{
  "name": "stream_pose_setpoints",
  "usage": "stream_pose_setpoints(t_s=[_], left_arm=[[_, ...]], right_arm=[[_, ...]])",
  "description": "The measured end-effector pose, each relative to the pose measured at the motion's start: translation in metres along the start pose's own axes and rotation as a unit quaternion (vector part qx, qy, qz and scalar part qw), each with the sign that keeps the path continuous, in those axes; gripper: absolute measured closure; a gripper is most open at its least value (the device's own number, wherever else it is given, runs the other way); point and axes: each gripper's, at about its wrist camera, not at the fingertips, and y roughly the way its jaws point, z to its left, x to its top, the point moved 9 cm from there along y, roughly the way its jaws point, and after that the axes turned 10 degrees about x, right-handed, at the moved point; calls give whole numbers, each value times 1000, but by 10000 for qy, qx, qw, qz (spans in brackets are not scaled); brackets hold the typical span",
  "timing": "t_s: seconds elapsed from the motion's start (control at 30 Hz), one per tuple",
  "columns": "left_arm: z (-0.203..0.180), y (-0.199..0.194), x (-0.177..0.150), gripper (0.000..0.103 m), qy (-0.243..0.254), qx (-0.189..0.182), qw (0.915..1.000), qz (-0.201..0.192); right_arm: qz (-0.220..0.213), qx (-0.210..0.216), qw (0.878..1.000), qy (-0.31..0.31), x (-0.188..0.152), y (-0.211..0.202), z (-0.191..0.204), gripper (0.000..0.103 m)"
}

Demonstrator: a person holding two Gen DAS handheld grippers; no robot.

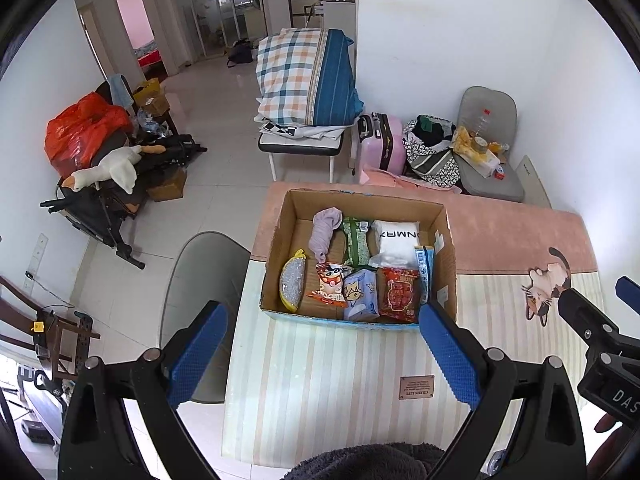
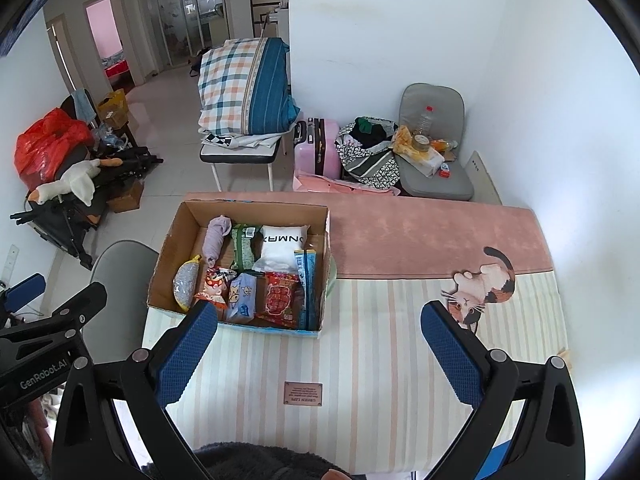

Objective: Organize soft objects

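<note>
While both grippers hover w/ jaws spread, left gripper (image 1: 320,344) & right gripper (image 2: 320,340) hold nothing; cardboard box (image 1: 448,248) of soft packs sits frame center on striped mat (image 1: 340,368).

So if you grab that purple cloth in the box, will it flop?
Probably. The purple cloth is loosely rolled fabric, so its ends would likely droop from the tool. It looks light for its size. Lying in the cardboard box beside a green packet, it seems unlikely to roll away.

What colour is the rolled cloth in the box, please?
Pale lilac rolled cloth; clearest in the left wrist view.
</note>
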Motion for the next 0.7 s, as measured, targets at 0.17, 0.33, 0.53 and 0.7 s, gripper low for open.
stream_pose_setpoints(t_s=[0.17, 0.33, 0.53, 0.7], left_arm=[[-1, 2, -2, 5, -26, -13, 10000, -2], [-3, 0, -1, 4, -29, 3, 10000, -18], [-6, -1, 1, 5, -72, -5, 10000, 12], [-6, -1, 1, 4, -67, -10, 10000, 12]], right_arm=[[-15, -5, 10000, -8, -2, 1, -1, 0], [-37, -17, 10000, -18, -1, 1, 0, 0], [-23, 21, 10000, -31, 0, 1, 1, 0], [-32, 21, 10000, -74, 1, -1, 3, 0]])
